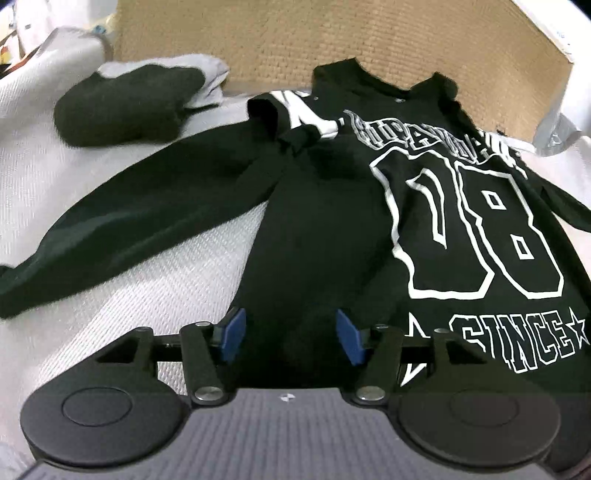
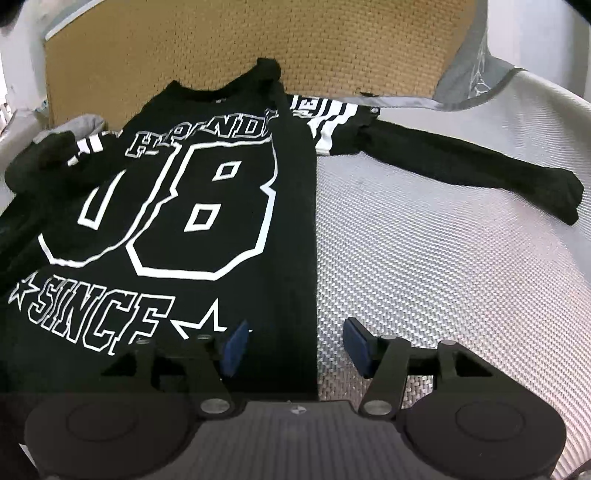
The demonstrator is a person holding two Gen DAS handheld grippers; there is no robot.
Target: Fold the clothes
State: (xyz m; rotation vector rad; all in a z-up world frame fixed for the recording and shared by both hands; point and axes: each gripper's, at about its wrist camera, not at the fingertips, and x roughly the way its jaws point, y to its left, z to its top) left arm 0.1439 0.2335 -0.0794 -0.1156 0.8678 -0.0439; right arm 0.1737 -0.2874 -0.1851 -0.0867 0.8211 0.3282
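Note:
A black long-sleeved shirt (image 1: 325,236) with a white "08" and "SINCE" print lies spread face up on a white woven surface (image 1: 122,302). Its left sleeve (image 1: 129,210) stretches out to the left, with a crease bunched at the shoulder. In the right wrist view the shirt (image 2: 291,221) lies flat and its right sleeve (image 2: 461,162) reaches right. My left gripper (image 1: 290,339) is open over the hem's left part, with black cloth below the gap. My right gripper (image 2: 295,347) is open astride the shirt's right side edge. Neither pair of blue pads presses on cloth.
A bundled dark garment (image 1: 122,107) with a grey piece lies at the back left. A tan woven panel (image 2: 258,33) stands behind the collar. A grey-edged clear cover (image 2: 476,74) rises at the back right. Bare white surface (image 2: 443,277) lies right of the shirt.

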